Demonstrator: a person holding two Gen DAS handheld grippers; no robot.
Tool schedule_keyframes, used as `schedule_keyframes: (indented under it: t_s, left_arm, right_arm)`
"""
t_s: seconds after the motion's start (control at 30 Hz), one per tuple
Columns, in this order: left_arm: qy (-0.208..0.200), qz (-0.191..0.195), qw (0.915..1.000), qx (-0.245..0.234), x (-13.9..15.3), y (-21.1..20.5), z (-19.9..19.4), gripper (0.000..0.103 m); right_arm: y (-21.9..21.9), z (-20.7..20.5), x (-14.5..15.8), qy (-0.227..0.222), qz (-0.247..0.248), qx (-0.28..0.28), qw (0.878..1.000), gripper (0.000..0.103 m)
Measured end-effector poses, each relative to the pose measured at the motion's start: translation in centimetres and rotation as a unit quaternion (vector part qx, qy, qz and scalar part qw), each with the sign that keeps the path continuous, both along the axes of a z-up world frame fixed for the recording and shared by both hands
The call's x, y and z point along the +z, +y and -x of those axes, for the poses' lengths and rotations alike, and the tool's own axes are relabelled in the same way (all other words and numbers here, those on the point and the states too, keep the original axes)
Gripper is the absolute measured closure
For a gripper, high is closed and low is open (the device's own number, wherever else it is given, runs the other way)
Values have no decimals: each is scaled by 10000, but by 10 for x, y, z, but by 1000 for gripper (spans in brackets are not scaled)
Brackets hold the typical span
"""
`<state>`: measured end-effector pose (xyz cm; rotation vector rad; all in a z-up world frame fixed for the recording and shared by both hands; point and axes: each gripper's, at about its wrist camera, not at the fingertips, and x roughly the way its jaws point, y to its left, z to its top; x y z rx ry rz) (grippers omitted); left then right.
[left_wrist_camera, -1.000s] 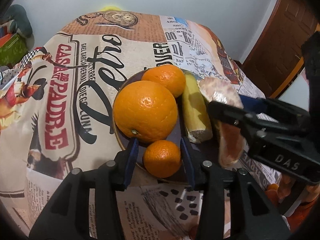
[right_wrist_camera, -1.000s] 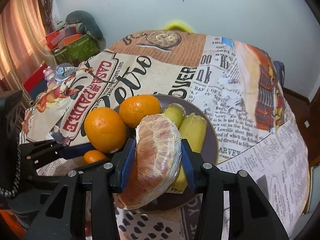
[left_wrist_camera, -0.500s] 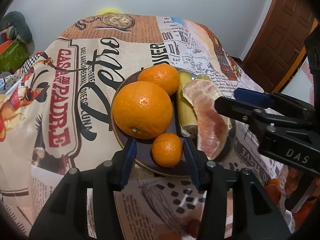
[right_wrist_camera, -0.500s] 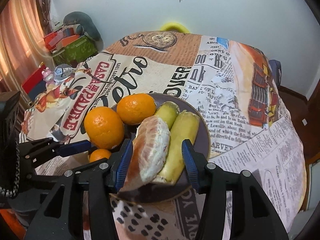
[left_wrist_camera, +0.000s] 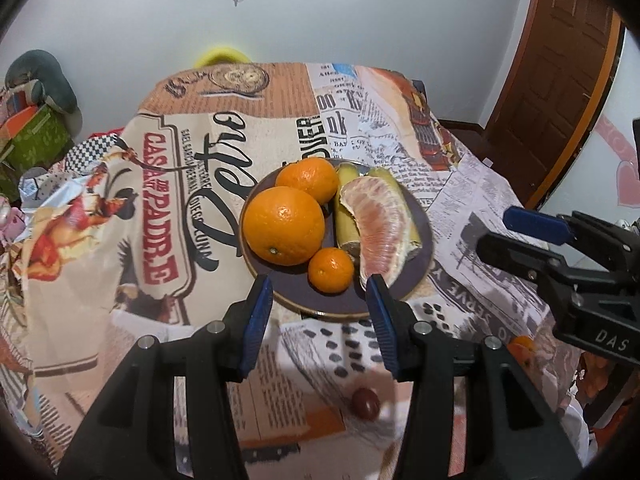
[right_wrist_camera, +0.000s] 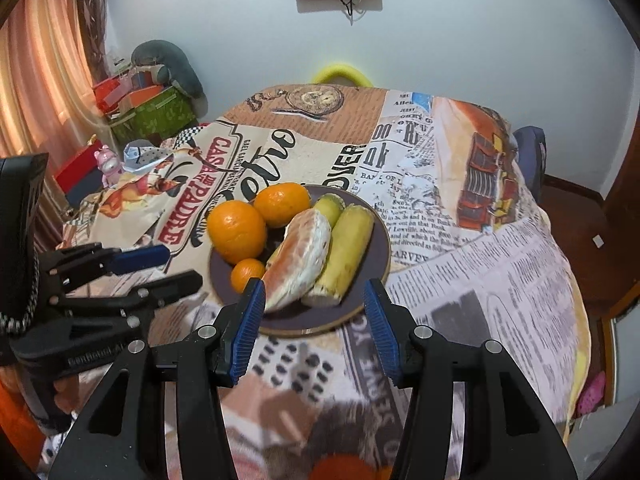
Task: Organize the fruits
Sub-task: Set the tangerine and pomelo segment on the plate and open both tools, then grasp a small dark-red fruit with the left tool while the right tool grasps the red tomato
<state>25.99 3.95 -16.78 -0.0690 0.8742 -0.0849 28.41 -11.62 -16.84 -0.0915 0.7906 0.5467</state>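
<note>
A dark plate (left_wrist_camera: pixel 308 294) (right_wrist_camera: pixel 372 264) on the printed tablecloth holds a big orange (left_wrist_camera: pixel 284 226) (right_wrist_camera: pixel 237 231), a medium orange (left_wrist_camera: pixel 308 179) (right_wrist_camera: pixel 282 204), a small orange (left_wrist_camera: pixel 331 270) (right_wrist_camera: pixel 247 274), two yellow-green pieces (left_wrist_camera: pixel 346 220) (right_wrist_camera: pixel 346 254) and a peeled pomelo wedge (left_wrist_camera: pixel 378 230) (right_wrist_camera: pixel 300 266). My left gripper (left_wrist_camera: pixel 318 320) is open and empty just before the plate's near rim. My right gripper (right_wrist_camera: pixel 314 324) is open and empty, near the plate's front; it also shows at right in the left wrist view (left_wrist_camera: pixel 520 232).
A small dark red fruit (left_wrist_camera: pixel 365 402) lies on the cloth near the table's front edge. An orange fruit (left_wrist_camera: pixel 520 346) sits low at the right, another (right_wrist_camera: pixel 344 468) shows below the right gripper. Boxes and a toy (right_wrist_camera: pixel 108 162) stand left of the table.
My right gripper let go of the pomelo wedge onto the plate and opened wide. Both grippers drew back from the plate.
</note>
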Motion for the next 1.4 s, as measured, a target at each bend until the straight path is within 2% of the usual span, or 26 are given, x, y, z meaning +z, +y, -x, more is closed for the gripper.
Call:
schedule_keyframes:
  t_s: [0.17,0.47,1.03,1.17,1.4]
  left_arm:
    - [-149,-72,9999,15,15,-3,26,50]
    - [-198,-39,9998,-62,18,-10,66,49]
    - [419,-20,9984,-391,-26,-34,89,49]
    - [532,-23,9974,-486,-38,-41,92,38]
    - [734,-17,9953,-638,-56,-52,90,38]
  right_arm:
    - [-16,27,7,-106,-23,-99,9999,47]
    - [-35,60,7,-152,155,-162,9996,47]
    - [-49,80,-48,434,502,-247,9975,47]
    - [-48,80,-58,538,543,-209,9969,47]
    - [-48,75,-75,728,524,-207,9958,47]
